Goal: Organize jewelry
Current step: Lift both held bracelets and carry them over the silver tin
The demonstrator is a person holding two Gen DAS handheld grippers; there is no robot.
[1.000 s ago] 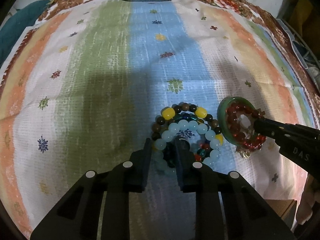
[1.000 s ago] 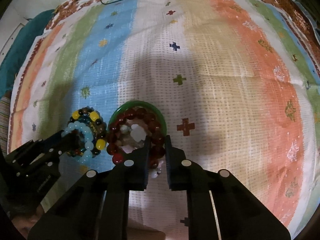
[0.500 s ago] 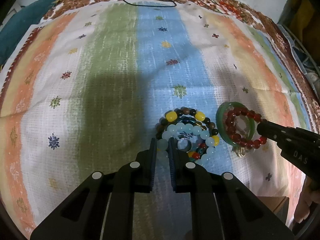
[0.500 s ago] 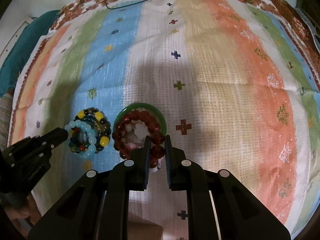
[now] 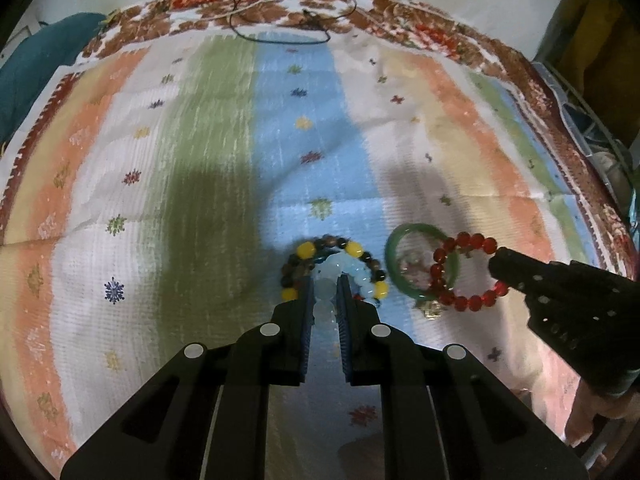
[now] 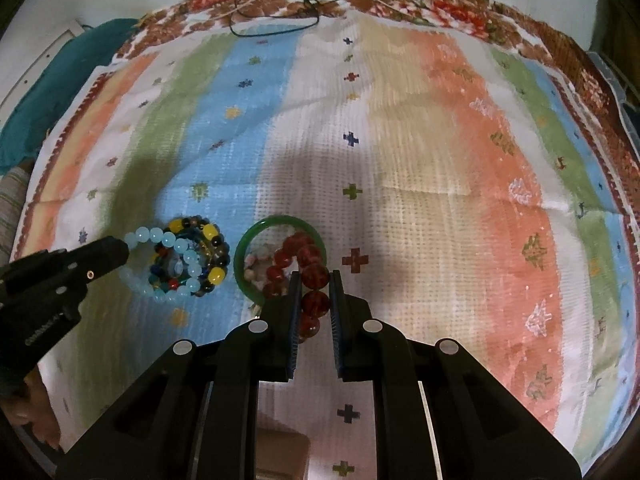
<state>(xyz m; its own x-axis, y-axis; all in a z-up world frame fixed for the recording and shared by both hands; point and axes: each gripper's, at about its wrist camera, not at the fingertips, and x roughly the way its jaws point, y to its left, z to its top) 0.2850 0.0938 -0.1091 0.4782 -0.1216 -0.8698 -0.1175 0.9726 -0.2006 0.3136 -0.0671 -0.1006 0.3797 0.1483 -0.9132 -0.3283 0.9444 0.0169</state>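
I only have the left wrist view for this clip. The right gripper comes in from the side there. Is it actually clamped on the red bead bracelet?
Observer: Yes. In the right wrist view the red bead bracelet sits between the right gripper fingers, pinched.
Operator: Is anything else inside the green bangle?
Observer: A small pale, pinkish beaded piece lies inside the green bangle.
Operator: And my left gripper, what does it grip?
Observer: The left gripper holds the pale blue bead bracelet at its outer edge; the rest drapes over the multicolored bead pile.
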